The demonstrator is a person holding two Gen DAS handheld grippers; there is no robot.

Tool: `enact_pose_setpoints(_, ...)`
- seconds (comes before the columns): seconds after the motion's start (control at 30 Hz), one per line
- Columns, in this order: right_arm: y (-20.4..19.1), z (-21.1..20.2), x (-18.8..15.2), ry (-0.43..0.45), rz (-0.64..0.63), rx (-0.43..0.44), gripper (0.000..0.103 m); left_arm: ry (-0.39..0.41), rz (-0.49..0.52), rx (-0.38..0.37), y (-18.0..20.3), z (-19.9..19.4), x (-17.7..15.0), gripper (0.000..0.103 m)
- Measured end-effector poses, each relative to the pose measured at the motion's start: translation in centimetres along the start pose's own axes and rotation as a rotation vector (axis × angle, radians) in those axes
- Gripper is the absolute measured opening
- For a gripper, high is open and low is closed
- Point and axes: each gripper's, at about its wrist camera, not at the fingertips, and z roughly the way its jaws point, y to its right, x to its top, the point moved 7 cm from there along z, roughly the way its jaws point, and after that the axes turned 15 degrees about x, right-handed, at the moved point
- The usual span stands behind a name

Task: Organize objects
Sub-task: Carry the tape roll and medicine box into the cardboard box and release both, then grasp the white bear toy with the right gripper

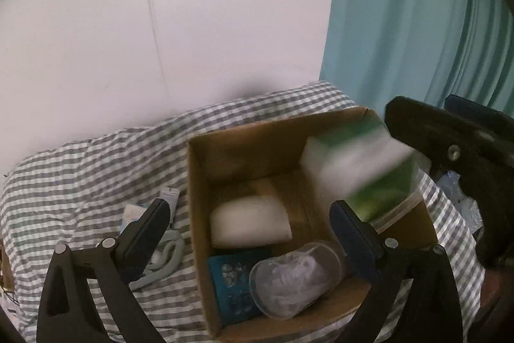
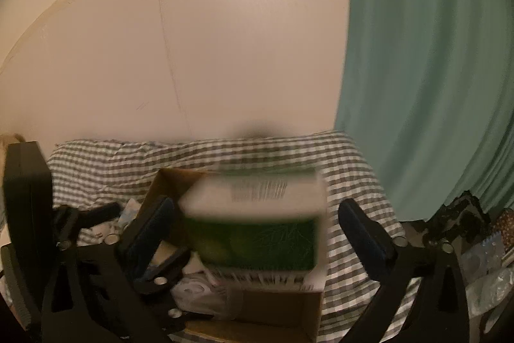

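Observation:
An open cardboard box [image 1: 205, 182] sits on a grey checked bed cover. Inside lie a white pouch [image 1: 250, 224], a blue packet [image 1: 233, 285] and a clear plastic container [image 1: 295, 275] of white stuff. A green and white carton [image 1: 356, 163], motion-blurred, hangs in the air over the box's right side; it also shows in the right wrist view [image 2: 257, 224], between my right gripper's fingers without touching them. My right gripper [image 2: 260, 230] is open. My left gripper [image 1: 250, 233] is open and empty, low over the box's near side.
Small packets [image 1: 135, 212] and a grey-green cord [image 1: 167, 262] lie on the bed cover [image 1: 80, 169] left of the box. A white wall stands behind, a teal curtain [image 1: 417, 21] at right. Cluttered plastic items [image 2: 482, 262] sit at the far right.

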Motion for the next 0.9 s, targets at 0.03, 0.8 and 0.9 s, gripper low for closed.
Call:
enact_pose_setpoints(0.03, 0.0, -0.2, 0.1, 0.0, 0.0, 0.0, 0.103, -0.001, -0.002, -0.003, -0.2, -0.4, 0.0, 0.102)
enact_pose_setpoints(0.8, -16.0, -12.9, -0.6, 0.089, -0.149, 0.014, 0.103, 0.175, -0.218, 0.103, -19.8, -18.8, 0.0, 0.103)
enact_pose_setpoints(0.9, -18.7, -12.5, -0.5, 0.077, -0.164, 0.05, 0.103, 0.188, -0.236, 0.133, -22.3, -19.7, -1.2, 0.103)
